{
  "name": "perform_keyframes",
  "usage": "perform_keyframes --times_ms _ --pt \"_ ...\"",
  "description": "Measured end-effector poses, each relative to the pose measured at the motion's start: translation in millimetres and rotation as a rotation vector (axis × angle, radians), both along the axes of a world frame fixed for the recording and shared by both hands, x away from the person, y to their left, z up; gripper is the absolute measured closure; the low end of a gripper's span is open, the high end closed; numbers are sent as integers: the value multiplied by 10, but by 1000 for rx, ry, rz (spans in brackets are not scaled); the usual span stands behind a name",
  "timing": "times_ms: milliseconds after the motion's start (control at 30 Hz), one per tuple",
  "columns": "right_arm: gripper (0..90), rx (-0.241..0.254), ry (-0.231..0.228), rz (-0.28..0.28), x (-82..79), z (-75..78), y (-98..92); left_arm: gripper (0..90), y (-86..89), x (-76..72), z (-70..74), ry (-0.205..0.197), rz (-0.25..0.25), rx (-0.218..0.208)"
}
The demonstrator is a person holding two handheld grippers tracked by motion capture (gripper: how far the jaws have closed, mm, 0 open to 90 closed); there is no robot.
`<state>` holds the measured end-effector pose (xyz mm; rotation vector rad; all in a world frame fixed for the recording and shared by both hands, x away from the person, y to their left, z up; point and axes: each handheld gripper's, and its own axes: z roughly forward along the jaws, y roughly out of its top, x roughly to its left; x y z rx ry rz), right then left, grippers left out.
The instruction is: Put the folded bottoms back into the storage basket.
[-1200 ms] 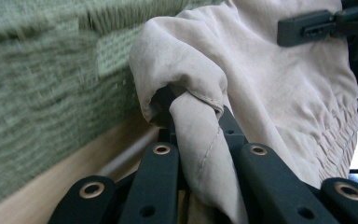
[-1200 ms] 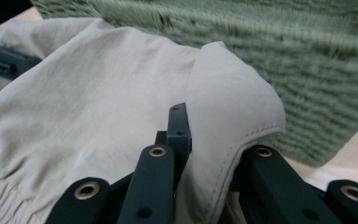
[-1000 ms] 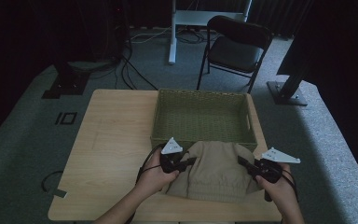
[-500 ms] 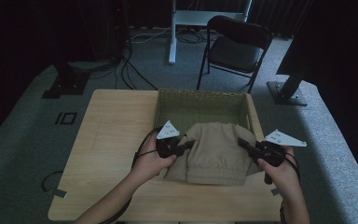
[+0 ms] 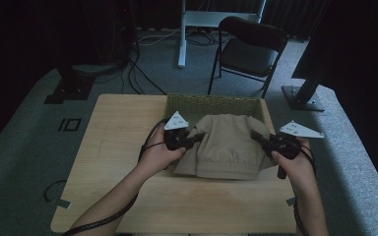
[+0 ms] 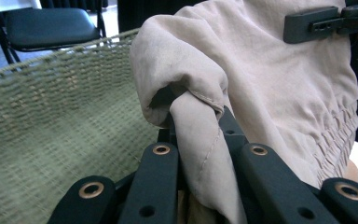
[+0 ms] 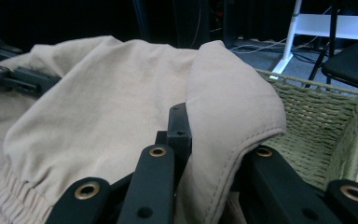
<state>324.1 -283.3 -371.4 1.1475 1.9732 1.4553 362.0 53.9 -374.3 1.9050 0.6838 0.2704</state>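
both grippers have lifted the folded beige garment off the table and carried it over the green woven basket. left gripper and right gripper are each clamped tight on a side fold, cloth hanging between them.

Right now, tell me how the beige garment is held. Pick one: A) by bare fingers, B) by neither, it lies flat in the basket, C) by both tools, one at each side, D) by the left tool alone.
C: the left tool and the right tool each pinch a side of the beige garment, lifted at the basket.
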Motion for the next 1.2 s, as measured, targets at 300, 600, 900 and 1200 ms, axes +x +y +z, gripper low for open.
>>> perform_keyframes --times_ms 300,600,900,1200 --pt "792 12 -3 -27 261 97 6 828 12 270 138 -20 13 -9" --pt "791 16 -6 -49 527 176 16 828 11 550 181 -29 48 -34" --pt "791 18 7 -72 766 123 31 827 -11 780 118 -33 59 -22" --pt "791 30 40 -80 1068 -60 30 828 -7 1063 -158 -4 98 -60"
